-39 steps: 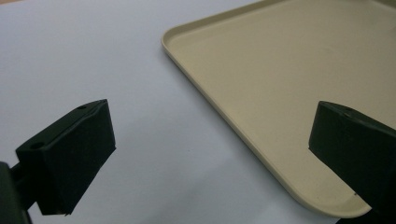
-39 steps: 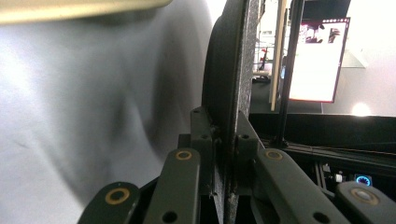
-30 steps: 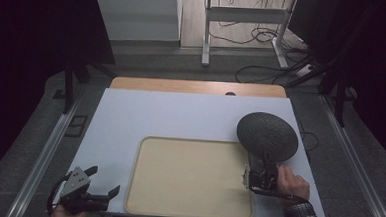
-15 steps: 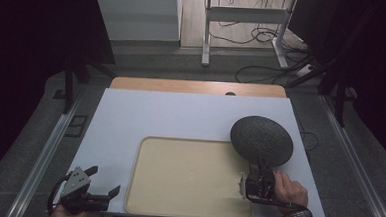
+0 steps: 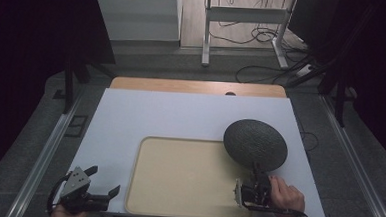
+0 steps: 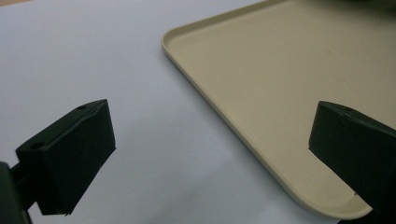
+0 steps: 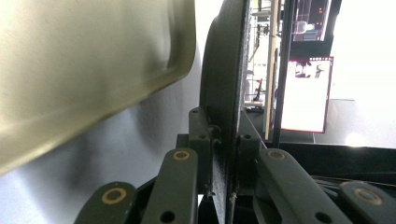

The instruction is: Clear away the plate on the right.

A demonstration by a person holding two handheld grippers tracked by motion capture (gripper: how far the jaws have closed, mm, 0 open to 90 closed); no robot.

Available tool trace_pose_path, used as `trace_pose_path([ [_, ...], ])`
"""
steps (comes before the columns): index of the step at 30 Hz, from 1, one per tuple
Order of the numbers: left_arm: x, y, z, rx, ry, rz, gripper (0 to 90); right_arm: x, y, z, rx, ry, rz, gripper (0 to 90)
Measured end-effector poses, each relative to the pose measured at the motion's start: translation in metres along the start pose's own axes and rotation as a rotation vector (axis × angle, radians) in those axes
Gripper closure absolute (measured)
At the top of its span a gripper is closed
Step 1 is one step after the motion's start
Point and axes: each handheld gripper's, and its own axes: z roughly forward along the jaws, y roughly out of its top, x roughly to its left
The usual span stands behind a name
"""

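Two grippers in play. Right gripper [image 5: 253, 184] is clamped on the near rim of the dark plate [image 5: 255, 144], holding it raised over the beige tray's [image 5: 177, 188] right corner, probably for placing. Left gripper [image 5: 102, 181] is idle beside the tray, jaws spread wide.

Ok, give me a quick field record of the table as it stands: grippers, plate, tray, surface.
left gripper: open, holds nothing, at the table's near left corner, beside the tray
right gripper: shut on the dark plate's rim
dark plate: round, textured, held over the tray's far right corner and the mat
tray: beige, nothing lying in it
mat: white, covers most of the table
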Motion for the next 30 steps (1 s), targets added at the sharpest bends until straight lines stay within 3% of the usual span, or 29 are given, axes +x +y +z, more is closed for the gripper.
trace_pose_path([
  [1, 0.000, 0.000, 0.000, 0.000, 0.000, 0.000, 0.1, 0.002, 0.001, -0.001, -0.032, -0.007, 0.005, 82.2],
  [3, 0.000, 0.000, 0.000, -0.001, 0.001, -0.001, 0.1, 0.003, 0.003, -0.003, -0.042, -0.006, -0.004, 82.2],
  [6, 0.000, 0.000, 0.000, -0.002, 0.000, -0.001, 0.1, 0.003, 0.006, -0.009, -0.007, -0.009, -0.017, 82.0],
  [7, 0.000, 0.000, 0.000, -0.001, 0.000, 0.000, 0.1, 0.006, 0.007, -0.008, -0.053, -0.005, -0.004, 81.8],
  [8, 0.000, 0.000, 0.000, 0.000, 0.000, 0.000, 0.1, 0.006, 0.007, -0.008, -0.053, -0.005, -0.004, 81.8],
  [9, 0.000, 0.000, 0.000, 0.000, 0.000, 0.000, 0.1, 0.007, 0.011, -0.015, 0.000, -0.047, -0.024, 81.7],
  [10, 0.000, 0.000, 0.000, 0.000, 0.000, 0.000, 0.1, 0.007, 0.011, -0.015, 0.000, -0.047, -0.024, 81.7],
  [11, 0.000, 0.000, 0.000, 0.000, 0.000, 0.001, 0.1, 0.007, 0.012, -0.015, -0.042, 0.004, -0.015, 81.7],
  [15, 0.000, 0.000, 0.000, -0.001, 0.000, 0.001, 0.1, 0.008, 0.015, -0.017, -0.079, -0.006, -0.016, 81.7],
  [18, 0.000, 0.000, 0.000, -0.001, 0.000, 0.001, 0.1, 0.009, 0.020, -0.025, -0.053, -0.007, -0.036, 81.7],
  [19, 0.000, 0.000, 0.000, -0.001, 0.000, 0.001, 0.1, 0.012, 0.019, -0.022, -0.115, -0.023, -0.016, 81.7],
  [22, -0.001, 0.000, 0.000, -0.002, 0.000, 0.002, 0.1, 0.011, 0.023, -0.028, -0.082, 0.006, -0.030, 81.6],
  [23, -0.001, 0.000, 0.000, -0.002, 0.000, 0.002, 0.1, 0.013, 0.025, -0.028, -0.108, -0.005, -0.027, 81.5],
  [27, -0.001, 0.000, 0.000, -0.003, -0.001, 0.002, 0.1, 0.013, 0.029, -0.035, -0.086, 0.003, -0.042, 81.3],
  [30, -0.001, 0.000, 0.000, -0.003, -0.001, 0.002, 0.1, 0.015, 0.034, -0.037, -0.114, 0.009, -0.044, 81.3],
])
